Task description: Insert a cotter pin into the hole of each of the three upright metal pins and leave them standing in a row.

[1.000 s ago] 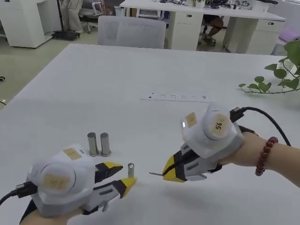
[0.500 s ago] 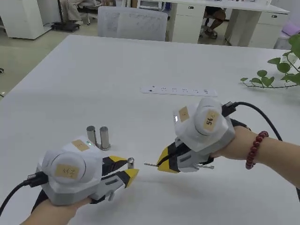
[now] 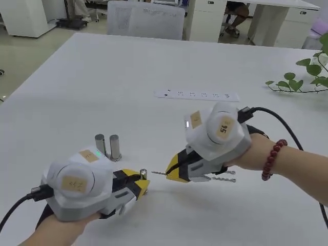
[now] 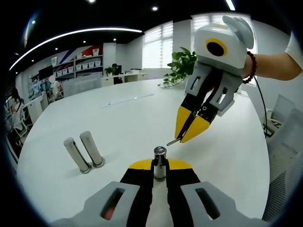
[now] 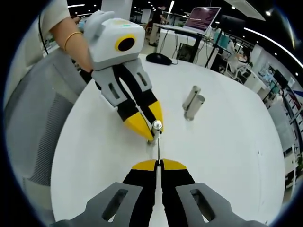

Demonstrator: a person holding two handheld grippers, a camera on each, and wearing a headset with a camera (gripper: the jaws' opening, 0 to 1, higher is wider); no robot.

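Two upright metal pins (image 3: 107, 147) stand side by side on the white table (image 3: 102, 77). A third metal pin (image 3: 143, 173) stands just right of them, and my left gripper (image 3: 139, 185) is shut on its lower part. My right gripper (image 3: 171, 175) is shut on a thin cotter pin (image 3: 159, 173), held level and pointing left. Its tip lies just short of the held pin's top. In the left gripper view the held pin (image 4: 159, 152) rises between my jaws, with the cotter pin (image 4: 173, 141) close on its right. In the right gripper view the cotter pin (image 5: 158, 146) points at the pin's top (image 5: 156, 126).
Spare cotter pins (image 3: 224, 179) lie on the table under my right hand. A white power strip (image 3: 197, 95) lies further back, a leafy plant (image 3: 302, 82) at the right edge. A grey chair (image 3: 146, 20) stands beyond the far edge. A black cable (image 3: 279, 120) trails from the right gripper.
My right gripper has carried the cotter pin leftward, shrinking the gap to the third pin. The left jaws have drawn in on that pin. The head camera tilted.
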